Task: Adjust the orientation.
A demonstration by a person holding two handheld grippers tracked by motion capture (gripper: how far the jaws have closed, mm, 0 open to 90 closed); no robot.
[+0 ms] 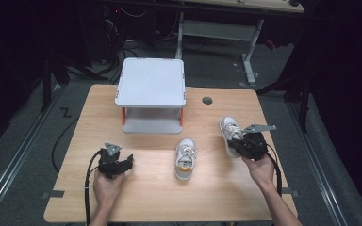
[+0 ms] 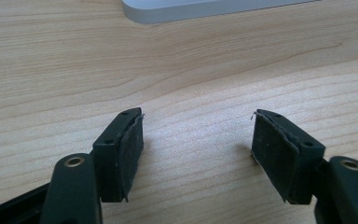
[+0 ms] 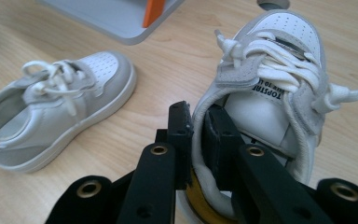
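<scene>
Right claw (image 3: 196,126) pinches shoe (image 3: 270,79) collar, wrist seemingly angled inward

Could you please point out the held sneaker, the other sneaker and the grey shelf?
Held sneaker (image 3: 279,60), right gripper view, laces.
Other sneaker (image 1: 185,160), high view, laces.
Grey shelf (image 1: 152,81), high view, top.

Bright tabletop, dark surroundings, soft overhead view

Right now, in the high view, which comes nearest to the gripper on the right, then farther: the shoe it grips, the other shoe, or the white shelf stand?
1. Small white-and-grey laced sneaker, pinched at its heel by the right gripper.
2. Matching sneaker, lying mid-table to its left.
3. White two-tier shelf stand with orange posts, at the table's far edge.
</scene>
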